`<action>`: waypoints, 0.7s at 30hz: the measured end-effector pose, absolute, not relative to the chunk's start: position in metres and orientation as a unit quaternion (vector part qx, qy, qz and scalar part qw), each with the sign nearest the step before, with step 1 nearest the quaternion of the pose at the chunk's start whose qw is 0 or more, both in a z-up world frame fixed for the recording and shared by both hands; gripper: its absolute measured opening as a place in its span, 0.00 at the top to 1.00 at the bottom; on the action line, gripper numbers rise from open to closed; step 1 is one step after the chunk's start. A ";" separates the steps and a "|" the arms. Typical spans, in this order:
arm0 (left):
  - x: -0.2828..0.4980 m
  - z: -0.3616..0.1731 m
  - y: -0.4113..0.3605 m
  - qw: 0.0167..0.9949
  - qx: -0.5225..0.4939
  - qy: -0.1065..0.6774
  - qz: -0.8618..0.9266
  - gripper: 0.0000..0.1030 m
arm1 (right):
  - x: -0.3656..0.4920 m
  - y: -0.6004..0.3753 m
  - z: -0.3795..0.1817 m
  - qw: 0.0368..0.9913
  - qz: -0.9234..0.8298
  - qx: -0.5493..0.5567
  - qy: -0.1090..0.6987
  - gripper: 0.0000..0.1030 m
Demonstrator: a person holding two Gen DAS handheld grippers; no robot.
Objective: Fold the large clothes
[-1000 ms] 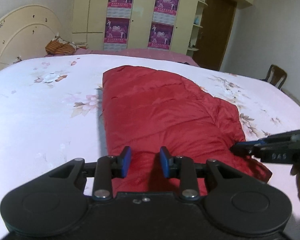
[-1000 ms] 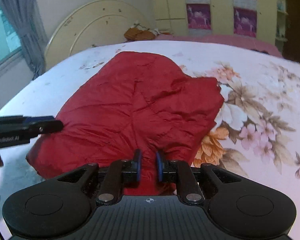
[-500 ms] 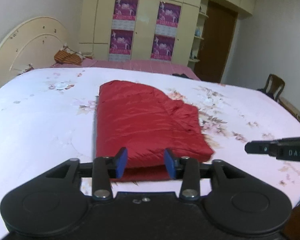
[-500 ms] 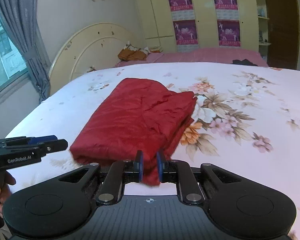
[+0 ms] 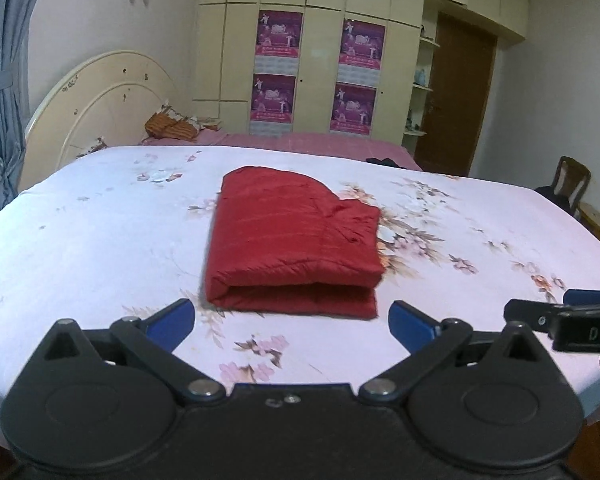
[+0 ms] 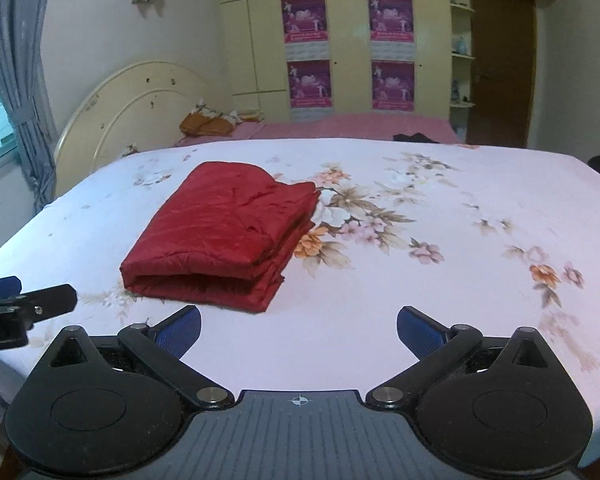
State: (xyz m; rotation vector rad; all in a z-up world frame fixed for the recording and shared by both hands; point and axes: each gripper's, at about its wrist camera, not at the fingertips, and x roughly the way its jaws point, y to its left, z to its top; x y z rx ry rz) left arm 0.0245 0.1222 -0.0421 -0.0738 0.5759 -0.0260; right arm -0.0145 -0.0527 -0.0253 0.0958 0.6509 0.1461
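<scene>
Two grippers, both with blue pads spread wide apart and holding nothing: left gripper (image 5: 291, 325) low in the frame, right gripper (image 6: 299, 327) likewise. Red jacket (image 5: 296, 242) folded into a thick block, lying in the middle of the frame on the flowered bed sheet (image 5: 100, 240), apart from both tools.

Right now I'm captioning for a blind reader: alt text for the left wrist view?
A folded red padded garment lies on a floral bedsheet, beyond the open left gripper. The right gripper pokes in at right.
</scene>
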 end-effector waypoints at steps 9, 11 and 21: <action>0.000 -0.034 0.105 0.961 -0.023 0.273 -0.025 0.00 | -0.054 -0.060 -0.012 0.950 0.048 0.050 0.305 0.00; -0.004 -0.032 0.104 0.962 -0.020 0.270 -0.025 0.00 | -0.056 -0.062 -0.011 0.950 0.043 0.051 0.304 0.00; -0.010 -0.030 0.096 0.964 -0.020 0.264 -0.036 0.00 | -0.067 -0.067 -0.006 0.952 0.042 0.053 0.300 0.00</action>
